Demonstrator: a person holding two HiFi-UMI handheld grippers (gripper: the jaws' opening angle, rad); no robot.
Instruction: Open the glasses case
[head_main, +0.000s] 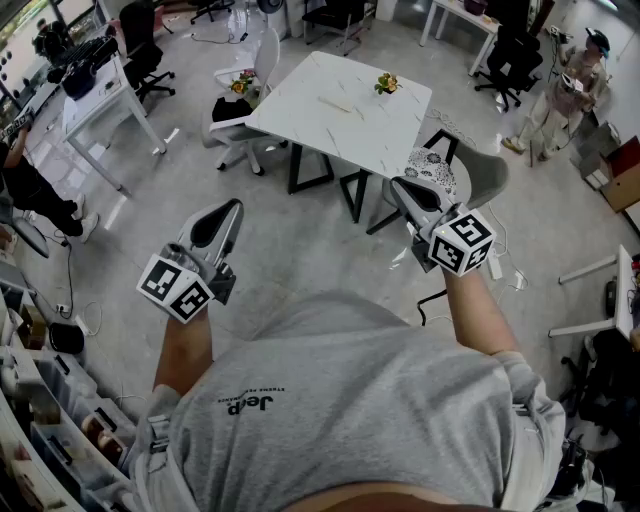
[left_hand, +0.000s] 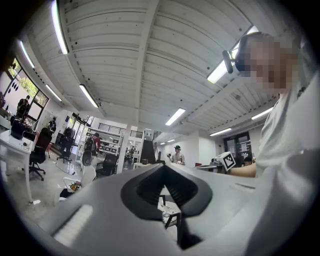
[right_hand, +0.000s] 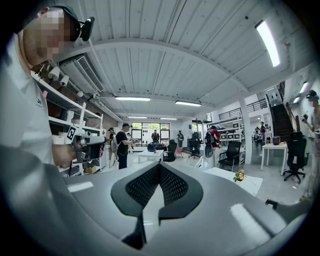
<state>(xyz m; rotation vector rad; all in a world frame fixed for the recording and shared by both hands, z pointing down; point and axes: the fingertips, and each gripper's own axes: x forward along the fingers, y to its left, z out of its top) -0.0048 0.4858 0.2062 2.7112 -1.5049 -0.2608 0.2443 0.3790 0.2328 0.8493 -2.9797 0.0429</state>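
Standing well short of the white table (head_main: 360, 130) at twelve o'clock, out of reach of anything on it. Carries the left gripper (head_main: 233, 208) at ten o'clock and the right gripper (head_main: 397, 186) at two, both pinched fully together on nothing, probably just resting before the approach. Shows no sure glasses case; perhaps the pale sliver (head_main: 335, 103) on that tabletop.

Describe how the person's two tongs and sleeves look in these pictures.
Both the left tongs and right tongs are grey, tapering shells with black textured inner pads. Each carries a white cube printed with black square markers. The person wears a grey short-sleeved T-shirt.
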